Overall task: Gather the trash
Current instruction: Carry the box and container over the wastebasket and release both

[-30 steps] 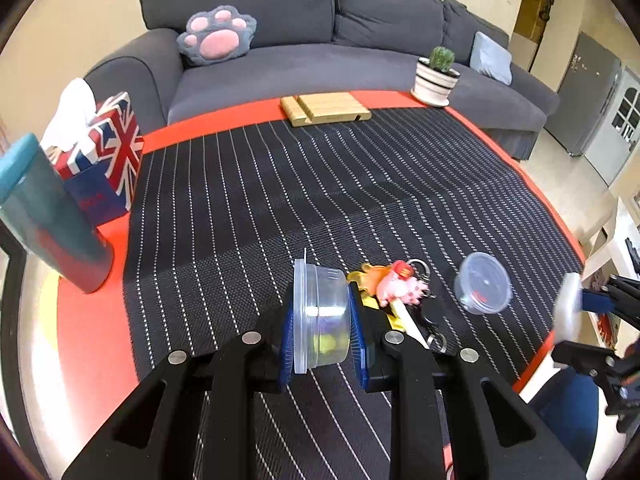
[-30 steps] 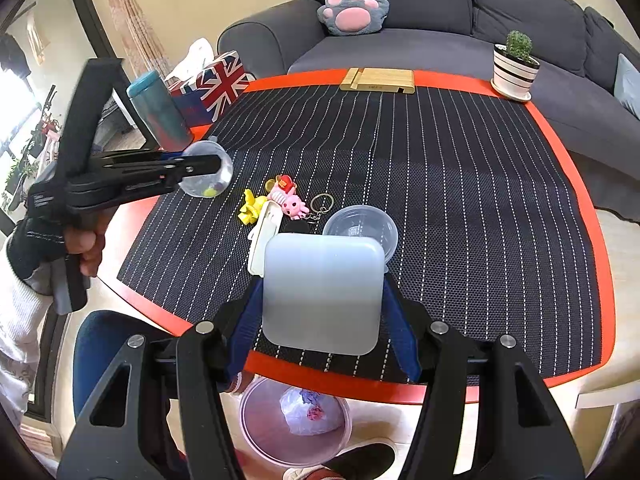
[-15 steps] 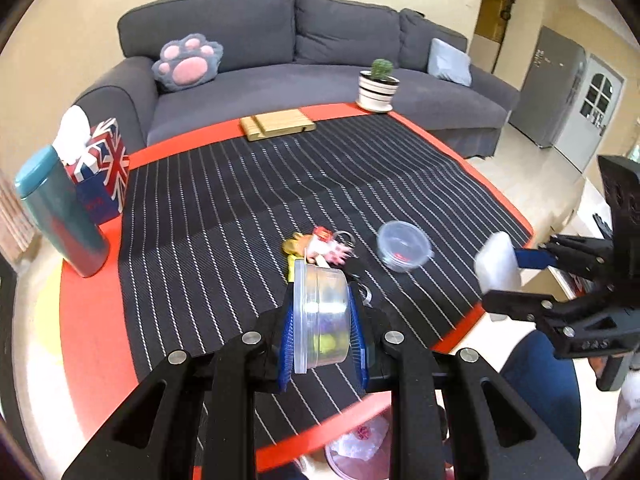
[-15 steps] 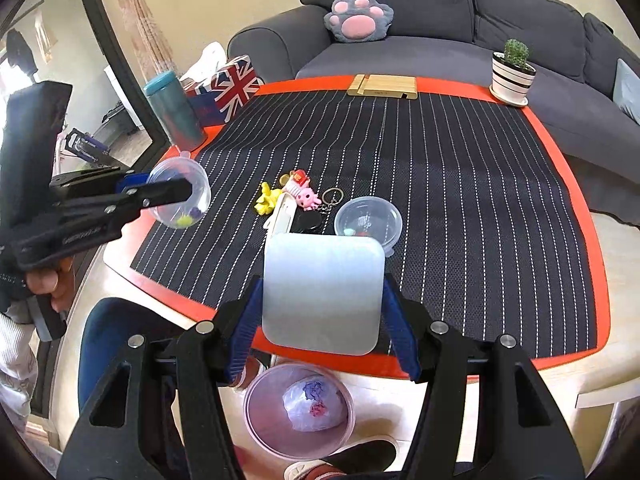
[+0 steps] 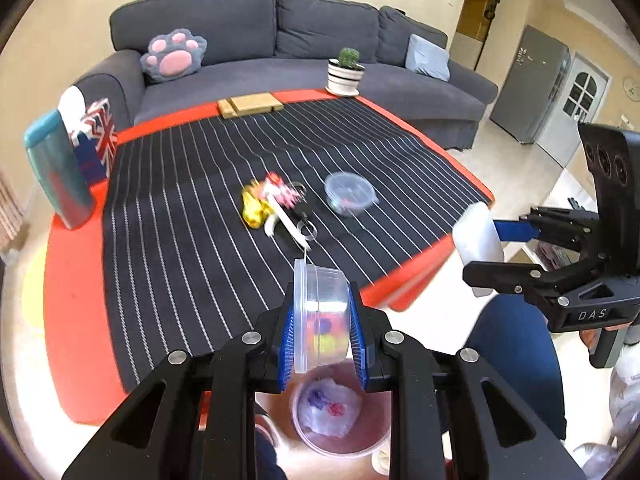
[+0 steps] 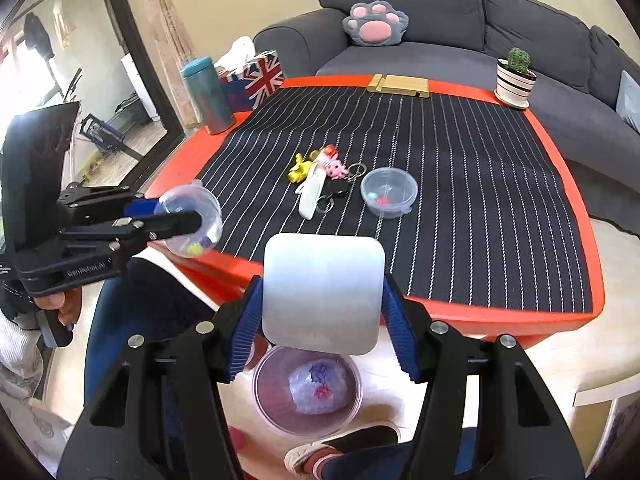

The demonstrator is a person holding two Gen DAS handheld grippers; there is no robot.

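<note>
My left gripper (image 5: 322, 320) is shut on a clear plastic cup (image 5: 320, 320) with coloured bits inside, held on its side past the table's near edge, above a pink trash bin (image 5: 340, 412) on the floor. It also shows in the right wrist view (image 6: 188, 226). My right gripper (image 6: 324, 300) is shut on a white square lid (image 6: 322, 290), held over the same bin (image 6: 308, 392), which holds a crumpled bag (image 6: 318, 386). Another clear cup (image 6: 388, 192) stands on the striped mat (image 6: 460, 184).
Keychains with toy figures and a white strip (image 6: 320, 180) lie mid-mat. A teal tumbler (image 6: 206, 94), a flag tissue box (image 6: 256, 76), a wooden stand (image 6: 398, 86) and a potted cactus (image 6: 514, 76) stand along the table's edges. A grey sofa (image 6: 440, 20) is behind.
Both grippers have pulled back from the table with their loads and now hang past its near edge over the bin. The left cup has come closer to the bin.
</note>
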